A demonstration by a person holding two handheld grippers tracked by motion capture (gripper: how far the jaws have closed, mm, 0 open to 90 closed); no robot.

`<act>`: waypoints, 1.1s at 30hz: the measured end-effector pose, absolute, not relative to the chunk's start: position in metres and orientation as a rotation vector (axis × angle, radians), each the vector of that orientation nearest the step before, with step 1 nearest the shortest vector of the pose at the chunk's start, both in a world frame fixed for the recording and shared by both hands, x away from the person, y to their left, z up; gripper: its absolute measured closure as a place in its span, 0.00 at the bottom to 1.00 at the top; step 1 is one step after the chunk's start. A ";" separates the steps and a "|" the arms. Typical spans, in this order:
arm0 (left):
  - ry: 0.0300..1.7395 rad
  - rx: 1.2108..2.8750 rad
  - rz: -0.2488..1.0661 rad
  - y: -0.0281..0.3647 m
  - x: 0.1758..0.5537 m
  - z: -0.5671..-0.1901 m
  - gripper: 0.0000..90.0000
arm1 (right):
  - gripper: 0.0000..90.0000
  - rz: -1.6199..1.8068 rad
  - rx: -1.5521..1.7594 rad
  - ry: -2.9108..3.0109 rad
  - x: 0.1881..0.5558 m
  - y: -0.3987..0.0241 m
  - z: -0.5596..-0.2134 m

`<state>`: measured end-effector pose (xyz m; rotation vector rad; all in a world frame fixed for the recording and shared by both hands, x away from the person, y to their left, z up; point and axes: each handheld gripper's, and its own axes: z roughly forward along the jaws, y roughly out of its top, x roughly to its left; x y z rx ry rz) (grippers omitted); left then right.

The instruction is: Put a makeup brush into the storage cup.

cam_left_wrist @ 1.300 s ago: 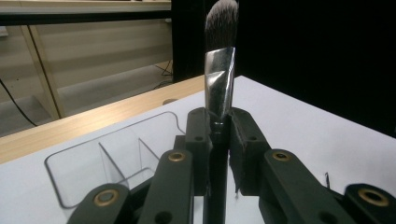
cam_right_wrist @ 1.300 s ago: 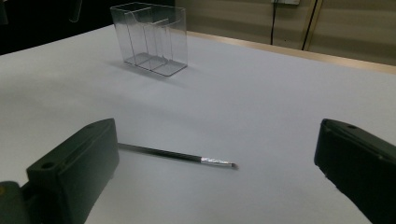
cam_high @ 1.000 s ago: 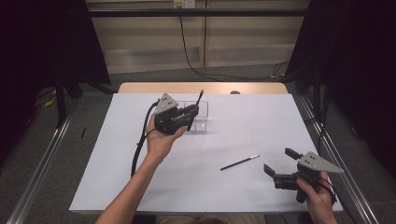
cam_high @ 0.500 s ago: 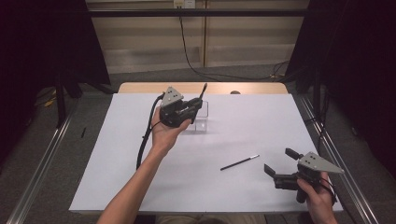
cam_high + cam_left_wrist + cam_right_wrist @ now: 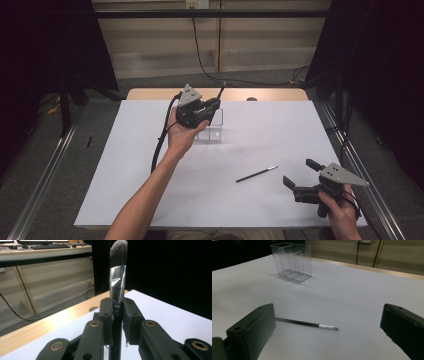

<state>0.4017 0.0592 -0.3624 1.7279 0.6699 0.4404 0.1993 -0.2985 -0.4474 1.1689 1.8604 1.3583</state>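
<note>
The makeup brush (image 5: 118, 277) is clamped between the jaws of the left tongs (image 5: 212, 106), bristles uppermost, the handle running down between the pads. It is held in the air near the far edge of the counter (image 5: 125, 200), just above and against the clear plastic organizer (image 5: 214, 131), which stands toward the middle of that far edge.

Compared with a second ago, the left tongs have been carried a little toward the right and slightly upward in the high view, so that the brush is now brought closer over the organizer's open compartments; the grip has not been altered. From this it may be judged that the brush is being lined up for placing into a compartment, and that the lowering has not yet been done. Which compartment lies under the handle cannot be told.

Further out, a thin pencil-like brush (image 5: 256, 173) is lying flat on the counter, well apart from the organizer and toward the near right corner. Just beside it, the right tongs (image 5: 300, 176) are held with jaws standing wide apart and nothing between them, unmoved over the same interval. The thin brush is seen between those jaws in the right gripper view (image 5: 312, 324), untouched, and is likely to be taken next.
</note>
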 end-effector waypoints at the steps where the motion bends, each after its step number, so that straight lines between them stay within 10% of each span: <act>1: 0.665 1.731 0.452 0.059 0.404 -0.362 0.88 | 0.00 1.360 1.169 1.859 0.199 -0.298 -0.447; 33: 0.735 1.706 0.430 0.042 0.439 -0.391 0.88 | 0.00 1.363 1.173 1.861 0.200 -0.299 -0.448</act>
